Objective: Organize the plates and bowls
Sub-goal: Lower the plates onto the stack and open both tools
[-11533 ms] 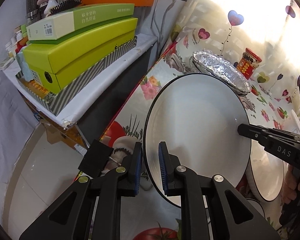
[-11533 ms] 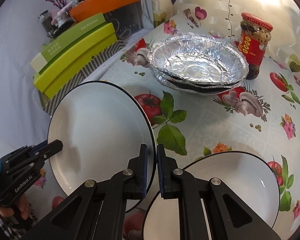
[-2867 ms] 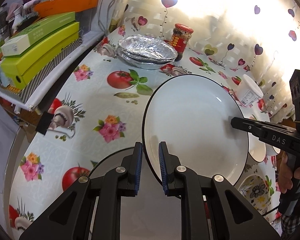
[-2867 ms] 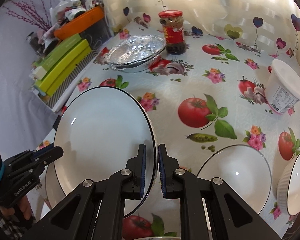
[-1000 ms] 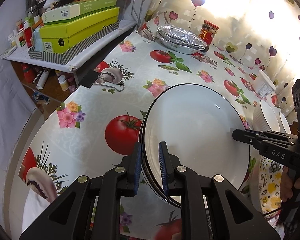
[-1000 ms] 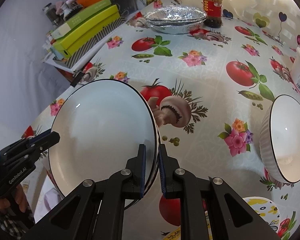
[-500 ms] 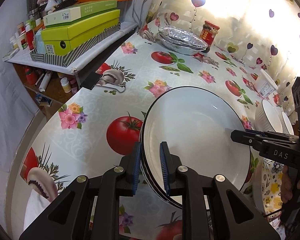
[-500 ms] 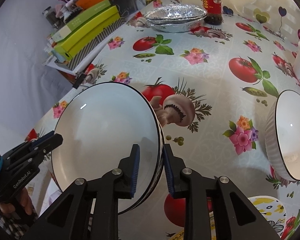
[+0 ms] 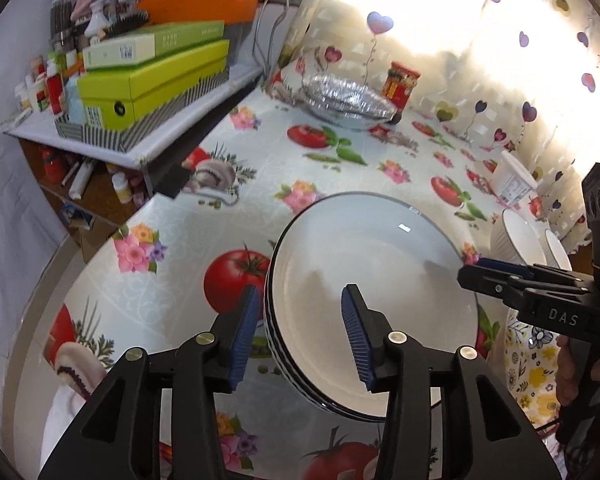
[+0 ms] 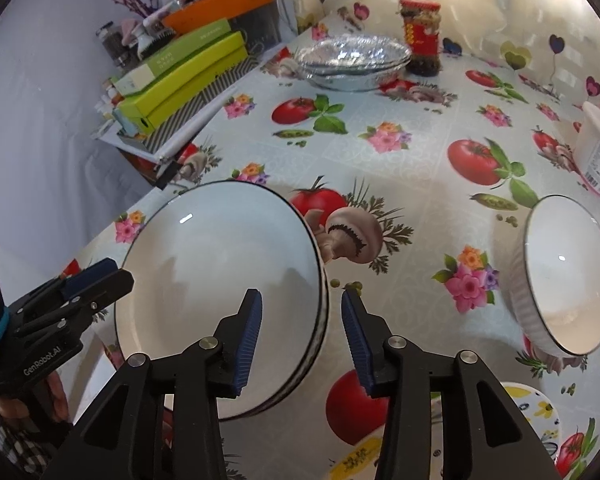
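Left claw (image 9: pixel 300 332) opening astride plate stack (image 9: pixel 374 300); ribbed bowl (image 10: pixel 560 276) clearer in right view

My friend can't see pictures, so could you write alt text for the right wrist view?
A stack of white plates sits on a flowery tablecloth, its rim between the opening jaws of the right tool. The left tool is at its far edge; a white bowl stands right.
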Available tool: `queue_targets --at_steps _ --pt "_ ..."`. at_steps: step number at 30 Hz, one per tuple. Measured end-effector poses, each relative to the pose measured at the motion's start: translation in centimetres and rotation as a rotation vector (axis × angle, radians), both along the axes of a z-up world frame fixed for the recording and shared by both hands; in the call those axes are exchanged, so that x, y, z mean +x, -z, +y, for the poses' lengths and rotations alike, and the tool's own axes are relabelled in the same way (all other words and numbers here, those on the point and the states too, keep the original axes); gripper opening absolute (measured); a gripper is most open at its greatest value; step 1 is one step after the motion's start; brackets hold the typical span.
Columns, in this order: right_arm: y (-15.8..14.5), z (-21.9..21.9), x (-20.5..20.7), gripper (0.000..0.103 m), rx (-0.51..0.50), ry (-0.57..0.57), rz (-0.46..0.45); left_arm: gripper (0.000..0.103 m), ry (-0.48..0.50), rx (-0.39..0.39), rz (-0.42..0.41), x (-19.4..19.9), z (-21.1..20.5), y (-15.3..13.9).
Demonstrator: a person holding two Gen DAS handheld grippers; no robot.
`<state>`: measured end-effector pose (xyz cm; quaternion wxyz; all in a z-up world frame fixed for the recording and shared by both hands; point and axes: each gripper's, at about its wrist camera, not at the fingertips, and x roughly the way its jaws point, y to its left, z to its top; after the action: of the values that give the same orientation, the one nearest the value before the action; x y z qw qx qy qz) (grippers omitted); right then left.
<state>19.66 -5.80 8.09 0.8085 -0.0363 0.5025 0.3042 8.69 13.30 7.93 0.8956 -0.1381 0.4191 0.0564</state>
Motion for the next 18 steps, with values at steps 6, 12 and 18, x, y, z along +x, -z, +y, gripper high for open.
queue_targets --at_steps 6,12,18 --pt "-1.5 -4.1 -1.6 0.046 0.043 0.087 -0.056 0.044 0.044 0.002 -0.071 -0.9 -1.7 -1.3" --pt "-2.3 -9.9 -3.9 0.047 0.059 0.227 -0.111 0.044 0.201 -0.030 -0.099 -0.8 -5.7 -1.8" --pt "-2.1 -15.6 -6.6 0.049 0.090 0.366 -0.134 0.044 0.322 -0.066 -0.097 -0.3 -9.4 -1.7"
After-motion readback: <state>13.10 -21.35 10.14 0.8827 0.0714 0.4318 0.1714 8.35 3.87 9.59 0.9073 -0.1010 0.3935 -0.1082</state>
